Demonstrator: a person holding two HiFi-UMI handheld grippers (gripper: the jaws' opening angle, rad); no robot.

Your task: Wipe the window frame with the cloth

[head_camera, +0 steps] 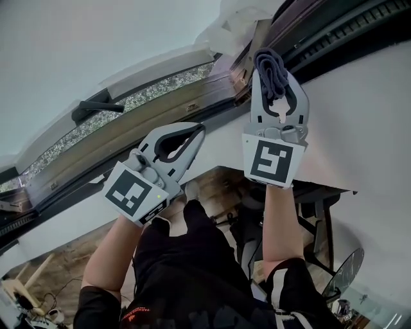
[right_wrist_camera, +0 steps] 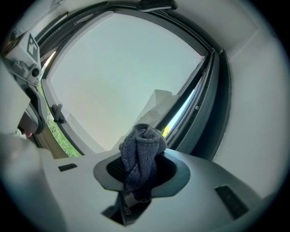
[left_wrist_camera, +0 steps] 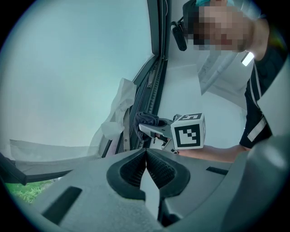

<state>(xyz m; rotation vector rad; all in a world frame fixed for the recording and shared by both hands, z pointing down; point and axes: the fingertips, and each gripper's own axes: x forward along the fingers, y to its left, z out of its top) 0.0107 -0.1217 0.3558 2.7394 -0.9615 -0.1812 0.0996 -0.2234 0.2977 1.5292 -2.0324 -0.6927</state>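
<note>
My right gripper (head_camera: 274,80) is shut on a bunched dark blue-grey cloth (head_camera: 269,65), raised close to the dark window frame (head_camera: 221,80) near its corner. In the right gripper view the cloth (right_wrist_camera: 142,154) pokes up from between the jaws, with the frame's grey rails (right_wrist_camera: 209,93) just beyond it; contact cannot be told. My left gripper (head_camera: 200,128) hangs lower left of it, shut on nothing, its pads pressed together (left_wrist_camera: 146,152). The left gripper view shows the right gripper (left_wrist_camera: 152,128) with the cloth (left_wrist_camera: 146,119) beside the frame (left_wrist_camera: 158,68).
A dark window handle (head_camera: 96,106) sits on the sash at the left. Crumpled white plastic film (head_camera: 239,18) clings to the frame's corner. A white wall (head_camera: 366,122) runs to the right. Below are a wooden floor, a dark table (head_camera: 324,193) and the person's legs.
</note>
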